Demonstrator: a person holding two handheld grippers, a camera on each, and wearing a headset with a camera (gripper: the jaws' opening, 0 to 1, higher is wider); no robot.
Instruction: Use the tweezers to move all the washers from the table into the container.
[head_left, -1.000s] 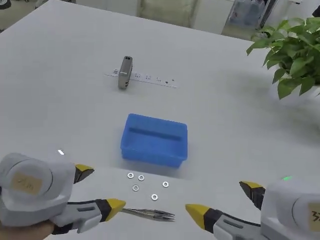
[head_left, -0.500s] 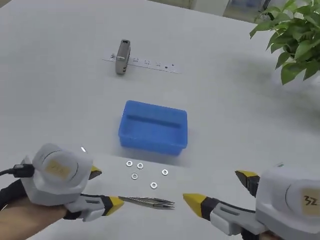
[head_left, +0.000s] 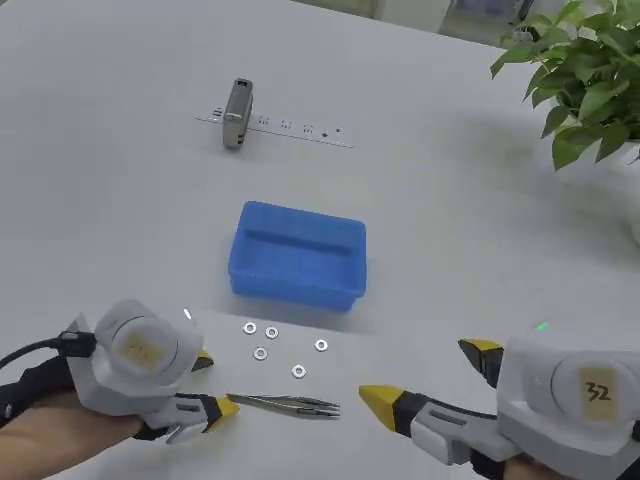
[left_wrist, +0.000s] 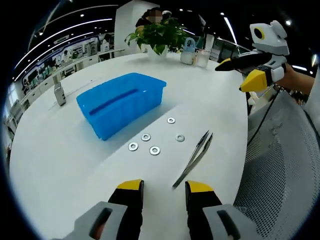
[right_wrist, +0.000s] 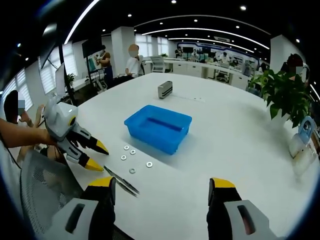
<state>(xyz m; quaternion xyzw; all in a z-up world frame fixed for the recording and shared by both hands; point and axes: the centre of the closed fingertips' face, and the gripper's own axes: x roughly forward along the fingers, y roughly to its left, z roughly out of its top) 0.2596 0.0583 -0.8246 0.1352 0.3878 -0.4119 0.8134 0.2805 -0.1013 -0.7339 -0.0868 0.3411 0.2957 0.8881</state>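
My left gripper (head_left: 215, 383) has its jaws slightly apart and empty. The tweezers (head_left: 285, 404) lie flat on the counter (head_left: 450, 200) just beside one tip. My right gripper (head_left: 427, 372) is spread wide, holding nothing. Five washers (head_left: 272, 333) lie loose between the tweezers and the blue container (head_left: 297, 255). Beyond it sits a power strip (head_left: 290, 128) with an adapter (head_left: 236, 100), and a plant (head_left: 580, 70) stands far right. There is bare counter on both sides of the container, and the counter's edge is near the tweezers.

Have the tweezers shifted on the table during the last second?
No. The tweezers lie just as far from the nearest washer as before, with their tips pointing the same way. The whole view has shifted, so it was the camera that moved.
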